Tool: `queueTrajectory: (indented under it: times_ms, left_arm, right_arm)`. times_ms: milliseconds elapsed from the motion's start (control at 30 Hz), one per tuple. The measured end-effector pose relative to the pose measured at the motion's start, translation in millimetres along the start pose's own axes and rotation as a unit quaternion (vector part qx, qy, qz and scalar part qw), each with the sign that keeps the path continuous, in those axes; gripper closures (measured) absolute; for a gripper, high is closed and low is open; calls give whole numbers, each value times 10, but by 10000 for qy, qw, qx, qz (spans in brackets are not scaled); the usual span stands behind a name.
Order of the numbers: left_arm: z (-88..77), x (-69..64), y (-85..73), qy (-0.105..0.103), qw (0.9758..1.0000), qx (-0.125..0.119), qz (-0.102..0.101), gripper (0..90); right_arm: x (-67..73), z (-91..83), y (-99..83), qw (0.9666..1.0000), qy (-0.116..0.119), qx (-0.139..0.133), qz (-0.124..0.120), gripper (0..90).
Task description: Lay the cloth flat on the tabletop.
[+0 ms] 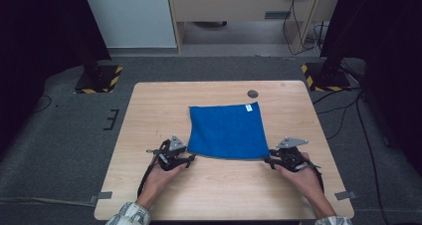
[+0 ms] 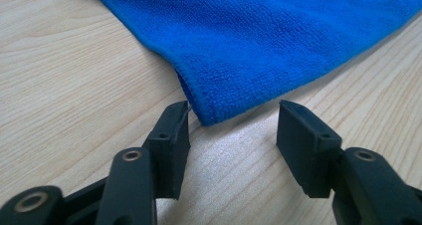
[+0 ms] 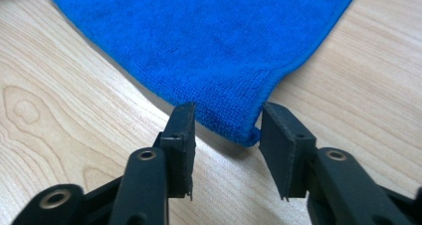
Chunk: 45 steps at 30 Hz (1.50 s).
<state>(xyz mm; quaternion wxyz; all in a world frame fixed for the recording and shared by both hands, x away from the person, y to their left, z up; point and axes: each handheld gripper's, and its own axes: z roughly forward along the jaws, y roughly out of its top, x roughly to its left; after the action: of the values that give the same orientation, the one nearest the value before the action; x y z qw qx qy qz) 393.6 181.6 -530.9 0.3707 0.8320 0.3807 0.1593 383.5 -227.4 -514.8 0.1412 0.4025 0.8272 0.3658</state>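
Lying flat on the pale wooden table (image 1: 149,115) in the high view is one blue square microfibre cloth (image 1: 226,130), with a small white label (image 1: 247,107) at its far right corner. Two hands come in from below, each holding one black two-jaw gripper: the left gripper (image 1: 191,157) sits at the cloth's near left corner, the right gripper (image 1: 266,160) at its near right corner. One round dark hole (image 1: 253,93) marks the table beyond the cloth.

From the left gripper view, the jaws stand apart, the cloth's corner tip (image 2: 209,116) reaching just between them; the left jaw's tip is at the cloth's edge, the other clear of it (bare wood shows).

From the right gripper view, the jaws flank the other corner (image 3: 249,135), a narrower gap, neither pad visibly pressing.
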Motion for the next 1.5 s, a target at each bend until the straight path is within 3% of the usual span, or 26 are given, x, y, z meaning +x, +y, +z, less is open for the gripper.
queueTrajectory:
  times_ms: [167, 567, 900, 1233, 1500]
  left_arm:
    - [1, -9, 11, 27, 10000, -53, 17, 512]
    - [1, -19, 68, 98, 9999, -81, 108, 698]
    - [-41, -15, 101, 80, 9998, -147, 94, 868]
    - [-168, -17, 95, -48, 9998, -195, 38, 884]
    - [-361, 29, 15, -128, 9994, -262, -205, 885]
  right_arm:
    - [-13, 24, -14, 9999, -30, 140, 43, 541]
    - [-5, 21, 11, 9999, 13, 32, -123, 798]
    - [25, -36, 58, 9996, 84, -188, -172, 890]
    - [68, -96, 80, 9990, 273, -346, -73, 892]
    - [164, -190, 75, 9984, 358, -406, -140, 893]
